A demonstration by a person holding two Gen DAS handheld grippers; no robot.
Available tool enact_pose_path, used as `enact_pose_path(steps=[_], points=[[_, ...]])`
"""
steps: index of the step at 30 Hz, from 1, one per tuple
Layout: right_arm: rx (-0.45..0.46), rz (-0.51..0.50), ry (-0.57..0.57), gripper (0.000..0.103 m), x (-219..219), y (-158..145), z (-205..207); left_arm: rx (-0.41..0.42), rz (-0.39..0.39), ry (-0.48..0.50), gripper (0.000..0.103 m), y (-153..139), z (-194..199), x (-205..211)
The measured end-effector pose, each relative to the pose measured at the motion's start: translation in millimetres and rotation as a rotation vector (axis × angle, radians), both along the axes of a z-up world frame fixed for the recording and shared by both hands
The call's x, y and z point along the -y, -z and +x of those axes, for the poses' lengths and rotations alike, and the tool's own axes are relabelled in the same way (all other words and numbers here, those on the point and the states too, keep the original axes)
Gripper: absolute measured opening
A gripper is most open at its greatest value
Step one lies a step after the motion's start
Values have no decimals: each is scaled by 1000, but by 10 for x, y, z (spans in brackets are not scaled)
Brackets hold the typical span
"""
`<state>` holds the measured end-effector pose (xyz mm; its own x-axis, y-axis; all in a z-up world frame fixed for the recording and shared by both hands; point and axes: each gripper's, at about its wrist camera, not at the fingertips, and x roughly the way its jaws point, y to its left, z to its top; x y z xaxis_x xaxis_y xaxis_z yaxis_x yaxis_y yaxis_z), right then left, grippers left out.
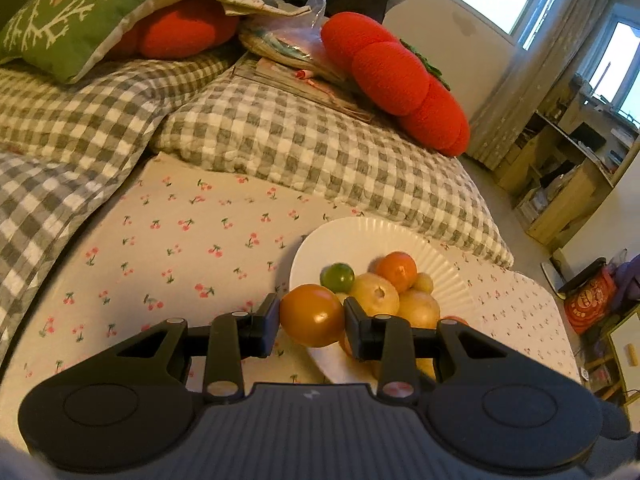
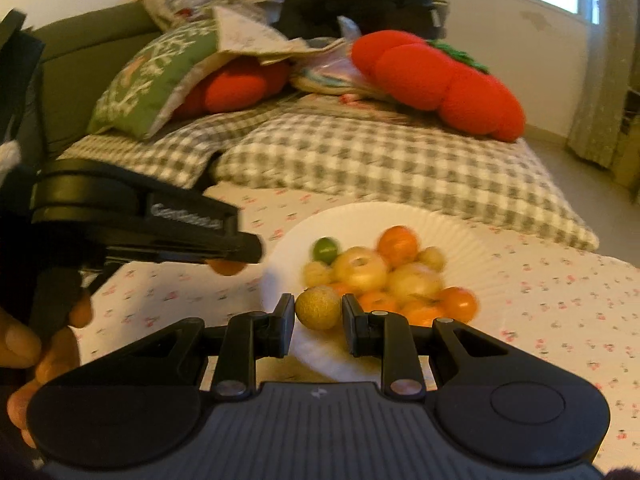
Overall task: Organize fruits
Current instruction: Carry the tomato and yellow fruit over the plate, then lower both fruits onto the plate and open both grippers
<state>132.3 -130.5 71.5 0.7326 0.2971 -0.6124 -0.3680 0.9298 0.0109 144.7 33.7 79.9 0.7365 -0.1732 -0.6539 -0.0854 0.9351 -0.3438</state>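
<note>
The plate [image 1: 384, 236] at lower centre was white with a ribbed rim. On it lay a green lime [image 1: 337, 277], an orange tangerine [image 1: 396, 271] and pale yellow fruits [image 1: 376, 294]. The fruit [image 1: 312, 314] at the black left gripper [image 1: 311, 320] was orange-yellow; the one [image 2: 318, 307] at the black right gripper [image 2: 318, 322] was dull yellow. The sheet [image 1: 180, 248] was cream with small red cherry prints. The quilt [image 1: 280, 136] across mid-frame was grey-and-white checked. The cushion [image 1: 72, 12] at upper left was green with white branch patterns. The plush cushion [image 1: 400, 80] at upper right was red with a green top.
</note>
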Motion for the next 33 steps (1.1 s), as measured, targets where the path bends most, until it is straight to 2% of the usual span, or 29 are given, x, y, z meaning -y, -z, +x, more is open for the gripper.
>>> enact_pose_path(steps=[7,12,20,31,33], points=[[14,-26,56,23,137,50,97,12,38,33,27,85,161,123],[-5,19,91,23,318,52,249,45,107,100,27,118,214,273],[-88,143,170,23,666,196,503,53,95,152,27,222,377,367],[-76,220,143,23,662,239,546,69,75,176,28,284,470,380],[-84,243,144,26,687,235,556,79,65,183,29,264,456,378]])
